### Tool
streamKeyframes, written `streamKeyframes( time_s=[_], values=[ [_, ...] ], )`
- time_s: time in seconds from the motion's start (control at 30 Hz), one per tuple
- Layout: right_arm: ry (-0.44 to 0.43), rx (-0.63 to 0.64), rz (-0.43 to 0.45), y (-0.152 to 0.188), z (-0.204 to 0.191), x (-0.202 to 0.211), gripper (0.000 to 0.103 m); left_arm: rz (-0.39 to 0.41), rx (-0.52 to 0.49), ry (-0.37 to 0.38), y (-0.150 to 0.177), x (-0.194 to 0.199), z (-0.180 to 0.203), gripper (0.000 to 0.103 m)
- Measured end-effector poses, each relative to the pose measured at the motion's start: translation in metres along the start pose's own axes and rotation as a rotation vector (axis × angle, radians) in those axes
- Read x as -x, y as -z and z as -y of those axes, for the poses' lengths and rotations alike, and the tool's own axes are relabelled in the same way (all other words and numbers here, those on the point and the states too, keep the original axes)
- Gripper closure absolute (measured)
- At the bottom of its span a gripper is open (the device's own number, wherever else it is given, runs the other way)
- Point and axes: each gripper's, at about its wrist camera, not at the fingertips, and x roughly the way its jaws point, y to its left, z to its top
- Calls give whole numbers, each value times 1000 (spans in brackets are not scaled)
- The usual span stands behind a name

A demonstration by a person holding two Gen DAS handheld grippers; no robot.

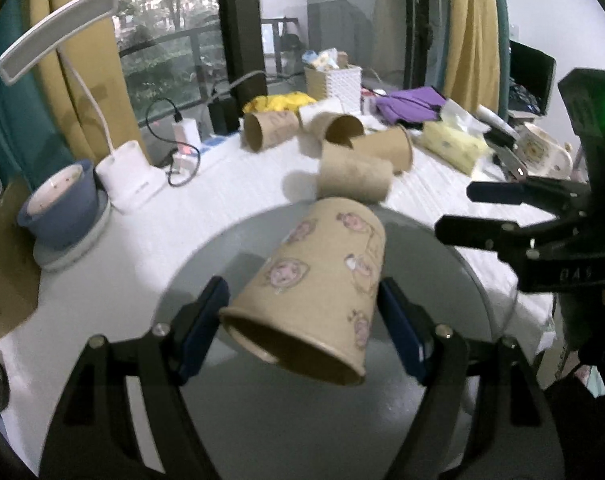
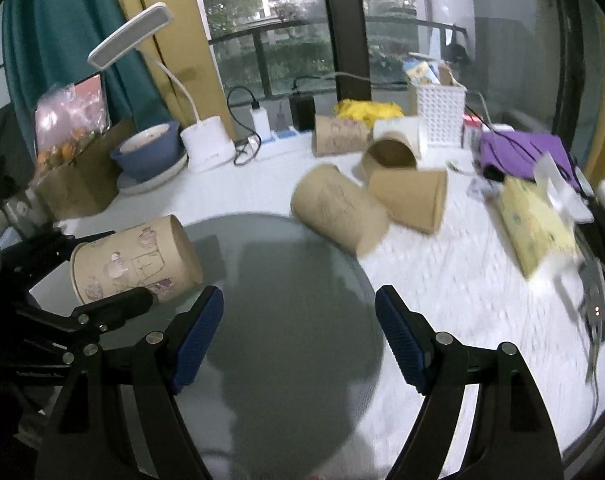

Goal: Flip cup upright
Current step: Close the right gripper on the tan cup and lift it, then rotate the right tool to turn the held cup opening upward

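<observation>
A brown paper cup with pink cartoon prints (image 1: 322, 288) is held in my left gripper (image 1: 304, 320), tilted with its mouth toward the camera, above a round grey mat (image 1: 422, 360). The blue pads touch its sides near the rim. In the right wrist view the same cup (image 2: 136, 258) lies sideways in the left gripper's fingers (image 2: 114, 308) at the left, lifted over the mat (image 2: 294, 320). My right gripper (image 2: 300, 332) is open and empty above the mat; it shows at the right in the left wrist view (image 1: 474, 210).
Several brown cups lie on their sides on the white cloth beyond the mat (image 2: 338, 212) (image 2: 412, 196) (image 2: 390, 156). A blue bowl (image 2: 150, 150), white desk lamp (image 2: 206, 142), white basket (image 2: 440, 114), purple cloth (image 2: 522, 152) and yellow tissue pack (image 2: 534, 228) ring the table.
</observation>
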Motion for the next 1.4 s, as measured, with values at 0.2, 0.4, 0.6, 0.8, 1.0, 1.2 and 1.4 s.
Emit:
streamKeyframes(
  time_s=[0.2,0.4,0.6,0.8,1.0,1.2,1.4],
  values=[
    [-2,-26,-28,26,11,5,22,-26,-30,12,15,-12,19,26],
    [-4,-24,-46,34,21,2,22,-38,-87,0,16,-29,34,25],
    [-11,15,-57,33,21,-2,22,-42,-90,15,15,-37,36,23],
    [-23,95,-68,26,14,-5,22,-58,-58,79,16,-36,33,20],
    [-45,219,-91,19,-4,-11,22,-38,74,148,17,-14,15,17],
    [-115,460,-125,12,-42,-13,22,10,198,177,28,20,-6,16],
    [-208,869,-231,24,-90,-18,22,16,276,138,51,33,-26,15]
  ],
)
